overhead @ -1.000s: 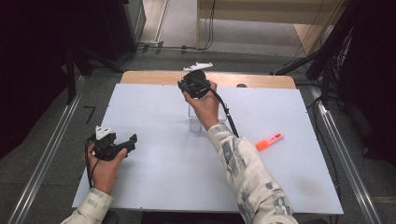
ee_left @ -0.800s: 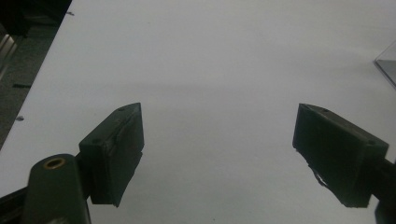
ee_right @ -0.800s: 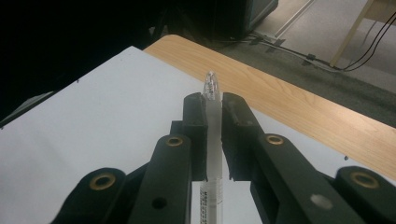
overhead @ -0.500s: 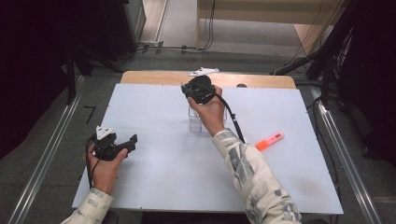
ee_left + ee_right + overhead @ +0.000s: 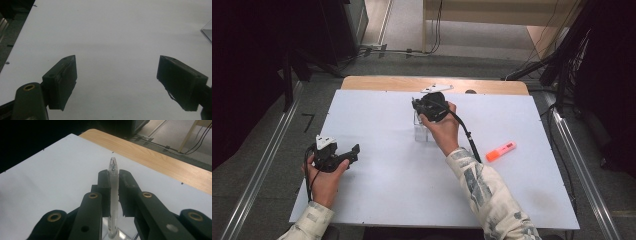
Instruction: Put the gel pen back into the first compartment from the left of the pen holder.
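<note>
Right tongs point(image 5: 114, 192), clamped on pen point(image 5: 113, 195), have drifted right, now over clear cup point(image 5: 422, 131) (drop-in looks next); left tongs point(image 5: 117, 82) gape empty.

Black hand-held gripper point(image 5: 114, 195), brass rivets; pale patterned sleeve point(image 5: 487, 192).

Pen point(image 5: 113, 192) upright over holder point(image 5: 422, 129) at table point(image 5: 377, 200) centre; highlighter point(image 5: 501, 151) well right, nearer.

White table top point(image 5: 387, 200) on wooden table; 1 clear holder point(image 5: 422, 131) mid-table; 1 orange highlighter point(image 5: 500, 151) lying at right.
</note>
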Motion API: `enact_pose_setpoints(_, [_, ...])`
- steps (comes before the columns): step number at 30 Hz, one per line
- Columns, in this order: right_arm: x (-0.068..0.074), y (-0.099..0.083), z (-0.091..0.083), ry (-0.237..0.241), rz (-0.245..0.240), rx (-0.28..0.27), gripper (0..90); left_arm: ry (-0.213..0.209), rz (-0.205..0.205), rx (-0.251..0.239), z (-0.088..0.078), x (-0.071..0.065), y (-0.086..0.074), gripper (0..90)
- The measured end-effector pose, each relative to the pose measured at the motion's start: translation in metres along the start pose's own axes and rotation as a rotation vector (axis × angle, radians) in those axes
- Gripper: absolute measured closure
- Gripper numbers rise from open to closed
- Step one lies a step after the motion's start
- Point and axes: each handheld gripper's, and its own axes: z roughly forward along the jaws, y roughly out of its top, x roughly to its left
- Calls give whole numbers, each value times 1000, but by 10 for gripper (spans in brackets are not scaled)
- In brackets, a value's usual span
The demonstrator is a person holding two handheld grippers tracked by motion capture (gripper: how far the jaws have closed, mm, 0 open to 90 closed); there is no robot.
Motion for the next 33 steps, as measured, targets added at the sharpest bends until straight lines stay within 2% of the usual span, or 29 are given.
enact_pose_setpoints(3, [-1, -3, -1, 2, 4, 0, 771, 1, 0, 0, 0, 0, 0, 170])
enact_pose_setpoints(12, [-7, -13, -3, 10, 18, -2, 582, 0, 0, 1, 0, 0, 0, 170])
enact_pose_setpoints(18, [-10, -21, -9, 22, 39, -21, 374, -10, -9, -15, 0, -1, 0, 170])
enact_pose_setpoints(20, [-13, -24, -12, 24, 51, -32, 331, -9, -7, -13, 0, -1, 0, 170])
enact_pose_setpoints(33, [-30, -43, -47, -19, 72, -52, 251, -7, 1, -1, 2, -3, -1, 170])
